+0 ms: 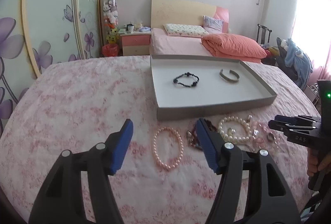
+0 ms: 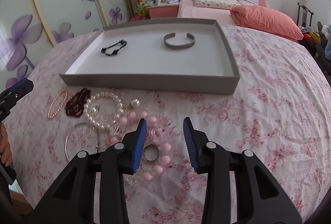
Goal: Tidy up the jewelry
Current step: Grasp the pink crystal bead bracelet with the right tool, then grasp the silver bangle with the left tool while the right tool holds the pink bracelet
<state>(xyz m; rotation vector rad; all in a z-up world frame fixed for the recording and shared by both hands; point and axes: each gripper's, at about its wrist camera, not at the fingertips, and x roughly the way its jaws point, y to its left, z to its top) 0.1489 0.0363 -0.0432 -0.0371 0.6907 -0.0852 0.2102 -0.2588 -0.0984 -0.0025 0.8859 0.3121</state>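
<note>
A grey shallow tray (image 1: pixel 215 109) (image 2: pixel 149 82) lies on the floral cloth and holds a black bead bracelet (image 1: pixel 186 80) (image 2: pixel 114 48) and a silver cuff (image 1: pixel 229 76) (image 2: pixel 179 41). In front of it lie loose pieces: a pink pearl bracelet (image 1: pixel 167 148) (image 2: pixel 56 104), a dark red bead bracelet (image 2: pixel 77 103), a white pearl bracelet (image 1: pixel 234 127) (image 2: pixel 104 111), a pink bead bracelet (image 2: pixel 159 153), a silver ring (image 2: pixel 151 152) and a thin silver bangle (image 2: pixel 81 141). My left gripper (image 1: pixel 164 131) is open above the pink pearl bracelet. My right gripper (image 2: pixel 164 127) is open and empty above the pink bead bracelet.
The table (image 1: pixel 82 100) is covered with a pink floral cloth. Behind it stand a bed (image 1: pixel 186 42) with pink bedding, a nightstand (image 1: pixel 135 42) and a floral wardrobe (image 1: pixel 41 27). A chair (image 1: pixel 293 58) with clothes is at the right.
</note>
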